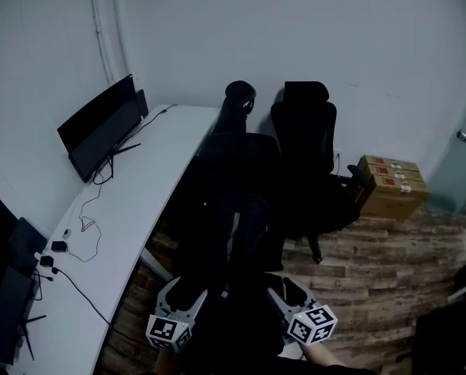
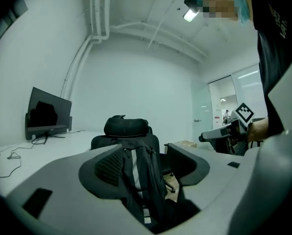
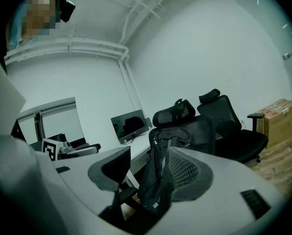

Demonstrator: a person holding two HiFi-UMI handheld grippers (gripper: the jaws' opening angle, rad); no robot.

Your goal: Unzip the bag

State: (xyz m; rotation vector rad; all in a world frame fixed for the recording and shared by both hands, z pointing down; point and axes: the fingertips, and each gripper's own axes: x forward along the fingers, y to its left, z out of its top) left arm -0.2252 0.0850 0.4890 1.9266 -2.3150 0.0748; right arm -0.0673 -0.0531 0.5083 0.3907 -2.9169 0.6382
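Note:
A black backpack (image 1: 233, 205) stands upright on the seat of a black office chair (image 1: 241, 100), straight ahead of me. My left gripper (image 1: 188, 286) and right gripper (image 1: 284, 286) hover low, just in front of it, one at each side. In the left gripper view the backpack (image 2: 136, 190), with a pale stripe down it, shows in the gap of the left gripper (image 2: 146, 158); the pads stand apart from it. The right gripper (image 3: 148, 163) is open too, and the backpack (image 3: 158, 185) hangs beside its right finger. I cannot make out the zip pull.
A white curved desk (image 1: 139, 209) runs along the left with a monitor (image 1: 100, 127) and loose cables (image 1: 84, 233). A second black chair (image 1: 311, 155) stands behind on the right, near cardboard boxes (image 1: 393, 186) on the wooden floor.

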